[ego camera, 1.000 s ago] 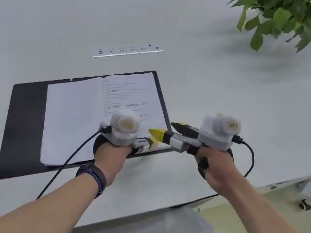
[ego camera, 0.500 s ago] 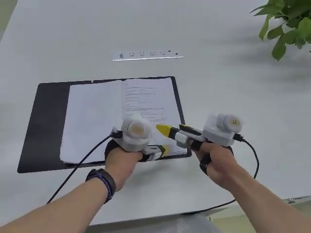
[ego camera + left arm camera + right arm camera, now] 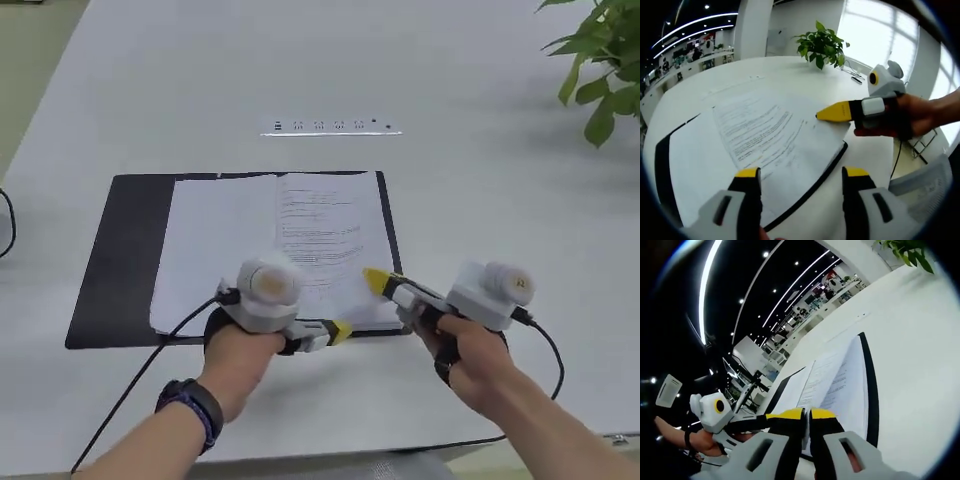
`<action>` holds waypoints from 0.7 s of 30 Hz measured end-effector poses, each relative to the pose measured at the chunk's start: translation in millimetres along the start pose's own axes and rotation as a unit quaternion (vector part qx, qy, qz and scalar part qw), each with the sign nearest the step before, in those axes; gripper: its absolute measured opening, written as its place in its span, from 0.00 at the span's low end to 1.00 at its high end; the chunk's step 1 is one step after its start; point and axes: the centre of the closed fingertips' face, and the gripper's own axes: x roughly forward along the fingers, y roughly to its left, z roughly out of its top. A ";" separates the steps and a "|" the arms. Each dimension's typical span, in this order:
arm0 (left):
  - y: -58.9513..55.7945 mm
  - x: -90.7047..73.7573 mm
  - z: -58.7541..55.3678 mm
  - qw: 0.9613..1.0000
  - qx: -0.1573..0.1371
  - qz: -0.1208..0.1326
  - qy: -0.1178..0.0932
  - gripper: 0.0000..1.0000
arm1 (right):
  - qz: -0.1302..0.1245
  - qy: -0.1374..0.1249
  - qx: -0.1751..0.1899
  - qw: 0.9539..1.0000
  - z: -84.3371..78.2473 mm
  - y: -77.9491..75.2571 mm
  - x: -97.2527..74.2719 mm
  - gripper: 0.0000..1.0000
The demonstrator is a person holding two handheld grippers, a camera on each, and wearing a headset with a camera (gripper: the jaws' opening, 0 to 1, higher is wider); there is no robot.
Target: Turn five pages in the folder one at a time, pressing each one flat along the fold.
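**Desk:** Where are the tongs?
**Operator:** My yellow-tipped right gripper (image 3: 806, 415), jaws together, sits at the printed white page's (image 3: 325, 232) lower corner; my left gripper (image 3: 797, 175) gapes alongside. The black folder (image 3: 120, 260) lies open on the white table (image 3: 480, 200). Next, I'd say: pinch that corner.

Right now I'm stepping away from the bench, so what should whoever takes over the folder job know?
Left tool open, at the near edge of the folder.
Right tool shut, tip on the near right corner of the printed page; whether it pinches the sheet is unclear.
Folder lies open, blank sheet left, printed page right.
Pages already turned: cannot tell. Likely next: turn the printed page, press it along the fold.
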 end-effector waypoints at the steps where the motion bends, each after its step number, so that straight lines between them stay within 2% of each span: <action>1: 2.8 -4.5 0.5 1.000 -0.001 0.005 -0.003 0.65 | -0.002 0.000 -0.002 1.000 0.7 0.9 -0.3 0.00; 5: 11.5 -15.3 1.2 1.000 -0.001 0.014 -0.008 0.66 | 0.000 0.000 0.000 1.000 2.7 5.4 0.4 0.00; 11: 29.1 -38.9 5.1 0.999 -0.010 0.036 -0.027 0.67 | 0.002 -0.001 -0.006 1.000 6.2 15.0 3.9 0.00; 21: 41.5 -67.6 3.6 0.998 -0.009 0.054 -0.043 0.68 | 0.016 -0.007 -0.017 1.000 13.0 38.6 14.8 0.00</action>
